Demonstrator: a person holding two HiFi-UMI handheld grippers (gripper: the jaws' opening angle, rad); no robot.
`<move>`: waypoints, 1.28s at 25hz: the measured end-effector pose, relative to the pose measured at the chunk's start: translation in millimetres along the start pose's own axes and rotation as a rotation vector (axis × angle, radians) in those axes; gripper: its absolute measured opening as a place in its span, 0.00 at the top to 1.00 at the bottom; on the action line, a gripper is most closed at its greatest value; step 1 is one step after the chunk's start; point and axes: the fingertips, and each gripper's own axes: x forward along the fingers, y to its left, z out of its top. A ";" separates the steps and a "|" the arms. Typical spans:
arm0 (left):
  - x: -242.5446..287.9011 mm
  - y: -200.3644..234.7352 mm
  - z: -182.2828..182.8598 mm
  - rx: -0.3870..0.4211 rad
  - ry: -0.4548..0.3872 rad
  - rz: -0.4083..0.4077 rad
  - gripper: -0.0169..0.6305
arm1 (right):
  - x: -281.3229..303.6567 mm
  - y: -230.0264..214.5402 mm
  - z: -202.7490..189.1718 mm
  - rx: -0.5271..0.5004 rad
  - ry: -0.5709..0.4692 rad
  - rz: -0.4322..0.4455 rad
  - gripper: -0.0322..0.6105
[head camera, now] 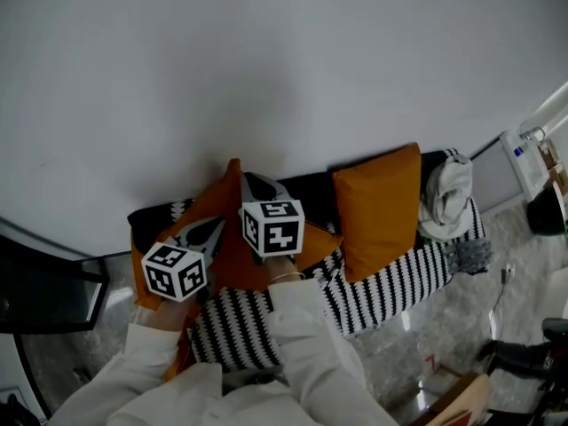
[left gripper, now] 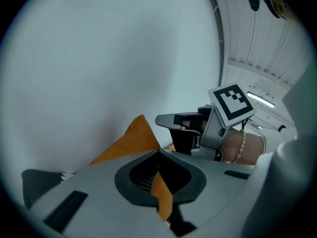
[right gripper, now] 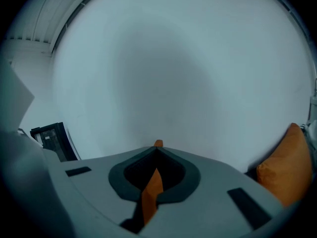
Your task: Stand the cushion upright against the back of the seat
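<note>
Your left gripper [left gripper: 158, 151]: fingers pinching the orange cushion [head camera: 224, 207] by a fold of fabric. Your right gripper [right gripper: 157, 147]: fingers clamped on the same cushion. It sits at the striped sofa seat's [head camera: 399, 282] left end, corner up against the wall. A second cushion [head camera: 380, 207] stands upright to the right.

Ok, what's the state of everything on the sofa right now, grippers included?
left gripper: shut on the held cushion's fabric.
right gripper: shut on the same fabric.
held cushion: pinched by both grippers, tilted, one corner pointing up.
second cushion: upright, leaning against the sofa back.
white cloth: crumpled at the right end of the seat.
striped cover: draped over the seat.
</note>
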 end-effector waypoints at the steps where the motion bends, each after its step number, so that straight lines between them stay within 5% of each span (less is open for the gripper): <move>1: -0.5 1.0 -0.4 -0.001 0.001 0.003 0.96 | 0.5 0.0 -0.5 0.000 0.000 -0.003 0.93; 19: -27.1 -19.0 5.3 0.013 -0.029 -0.020 0.96 | -41.5 30.1 2.8 -0.066 -0.031 -0.025 0.93; 32: -61.6 -68.1 -6.9 0.025 -0.046 -0.059 0.96 | -144.7 58.7 2.4 -0.080 -0.158 0.023 0.93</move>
